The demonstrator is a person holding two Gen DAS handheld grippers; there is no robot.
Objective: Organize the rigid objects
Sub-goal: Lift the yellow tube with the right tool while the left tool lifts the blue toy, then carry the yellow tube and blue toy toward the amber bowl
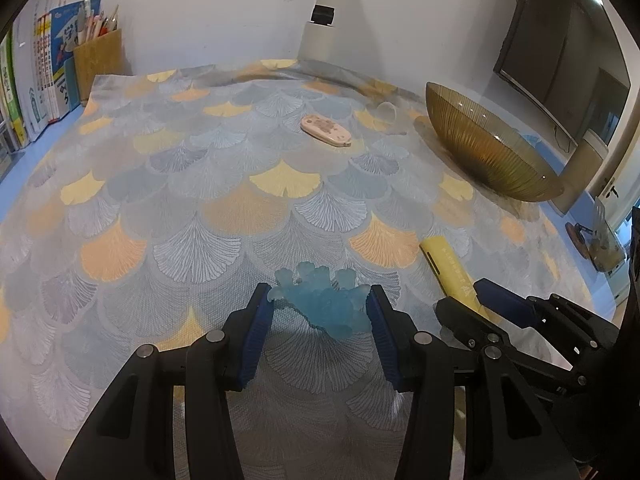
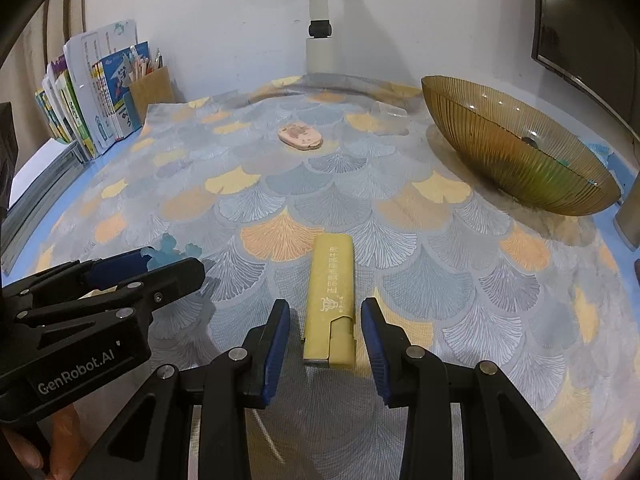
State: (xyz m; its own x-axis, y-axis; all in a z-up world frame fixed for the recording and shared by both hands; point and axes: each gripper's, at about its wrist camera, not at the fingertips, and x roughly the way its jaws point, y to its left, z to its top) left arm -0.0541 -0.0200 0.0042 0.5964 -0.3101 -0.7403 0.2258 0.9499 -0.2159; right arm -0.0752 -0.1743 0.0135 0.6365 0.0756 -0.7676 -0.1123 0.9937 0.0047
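Two grippers working the tablecloth (image 1: 180, 208)

My left gripper (image 1: 320, 308) is clenching the blue piece (image 1: 324, 304); my right gripper (image 2: 325, 320) is straddling the yellow box (image 2: 330, 300), released; only its view is showing the label.

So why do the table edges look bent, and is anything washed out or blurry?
Both wrist views are fisheye, so the patterned cloth bulges and dark corners frame it; in the left view the screen reflects light; in the right view the amber bowl shows small glints.

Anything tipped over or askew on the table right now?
Yes: the small clear cup lies on its side beside the amber glass bowl, and the tablecloth is rumpled along its far edge.
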